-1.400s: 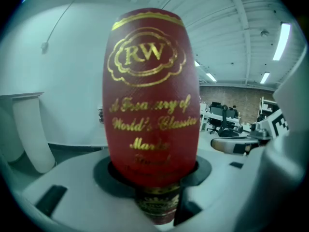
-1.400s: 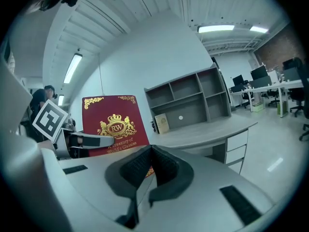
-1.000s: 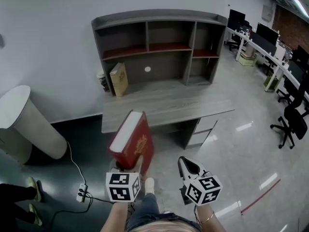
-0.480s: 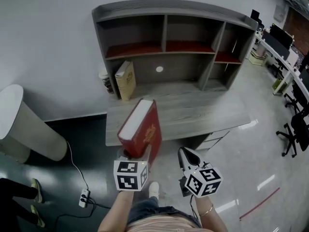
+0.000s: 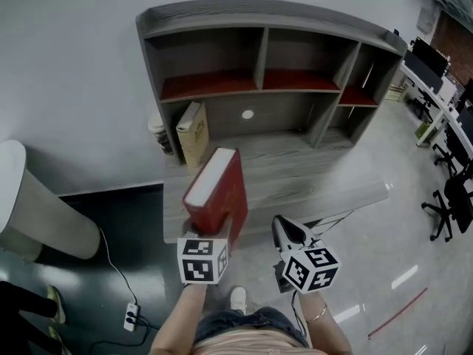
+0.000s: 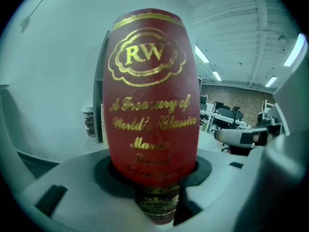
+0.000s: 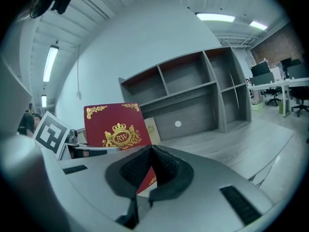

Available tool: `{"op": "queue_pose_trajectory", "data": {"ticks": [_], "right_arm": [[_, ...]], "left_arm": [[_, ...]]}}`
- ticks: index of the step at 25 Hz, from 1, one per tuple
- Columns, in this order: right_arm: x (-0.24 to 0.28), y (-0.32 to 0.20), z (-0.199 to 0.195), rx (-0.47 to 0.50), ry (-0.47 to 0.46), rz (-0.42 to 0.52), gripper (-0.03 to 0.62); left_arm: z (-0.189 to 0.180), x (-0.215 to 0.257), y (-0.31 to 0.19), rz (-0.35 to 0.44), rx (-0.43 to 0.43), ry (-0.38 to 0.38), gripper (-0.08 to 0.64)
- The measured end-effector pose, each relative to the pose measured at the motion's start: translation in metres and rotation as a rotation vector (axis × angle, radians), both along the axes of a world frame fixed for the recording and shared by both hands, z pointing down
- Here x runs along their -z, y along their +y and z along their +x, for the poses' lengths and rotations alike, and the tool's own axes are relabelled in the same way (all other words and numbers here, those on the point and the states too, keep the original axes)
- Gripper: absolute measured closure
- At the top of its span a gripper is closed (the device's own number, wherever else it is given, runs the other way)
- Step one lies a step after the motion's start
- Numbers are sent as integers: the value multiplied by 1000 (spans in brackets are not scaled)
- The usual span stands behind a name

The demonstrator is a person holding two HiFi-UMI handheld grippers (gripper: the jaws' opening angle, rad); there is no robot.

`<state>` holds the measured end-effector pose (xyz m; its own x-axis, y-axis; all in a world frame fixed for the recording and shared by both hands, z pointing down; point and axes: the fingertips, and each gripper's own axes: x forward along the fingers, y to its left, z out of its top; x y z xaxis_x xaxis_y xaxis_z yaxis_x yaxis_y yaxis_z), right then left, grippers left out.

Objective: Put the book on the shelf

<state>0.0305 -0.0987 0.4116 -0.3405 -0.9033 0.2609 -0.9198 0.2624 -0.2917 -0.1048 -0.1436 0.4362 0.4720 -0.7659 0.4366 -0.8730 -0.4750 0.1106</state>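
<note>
Head view: a red book (image 5: 216,187) is being held upright in the clenched left gripper (image 5: 213,237), over the near edge of the desk (image 5: 318,180), in front of the shelf unit (image 5: 251,17). A tan book (image 5: 194,133) is being propped in the lower left compartment.
Left gripper view: the red book's spine is being pinched at its lower end by both jaws.
Right gripper view: the right gripper (image 7: 150,151) is being held closed on nothing, beside the red book.

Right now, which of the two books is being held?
The red book, clamped upright in the left gripper; the tan book stands untouched on the desk below the shelf.
</note>
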Motion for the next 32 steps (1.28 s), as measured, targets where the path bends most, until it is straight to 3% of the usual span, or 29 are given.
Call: {"op": "queue_pose_trajectory", "data": {"ticks": [13, 19, 32], "right_arm": [[-14, -27, 18, -29, 22, -41, 583], [-18, -66, 23, -11, 28, -44, 583], [-34, -145, 45, 5, 48, -80, 583]], "left_arm": [[15, -12, -49, 16, 6, -36, 342], [32, -18, -89, 43, 24, -93, 342], [78, -34, -174, 56, 55, -91, 342]]}}
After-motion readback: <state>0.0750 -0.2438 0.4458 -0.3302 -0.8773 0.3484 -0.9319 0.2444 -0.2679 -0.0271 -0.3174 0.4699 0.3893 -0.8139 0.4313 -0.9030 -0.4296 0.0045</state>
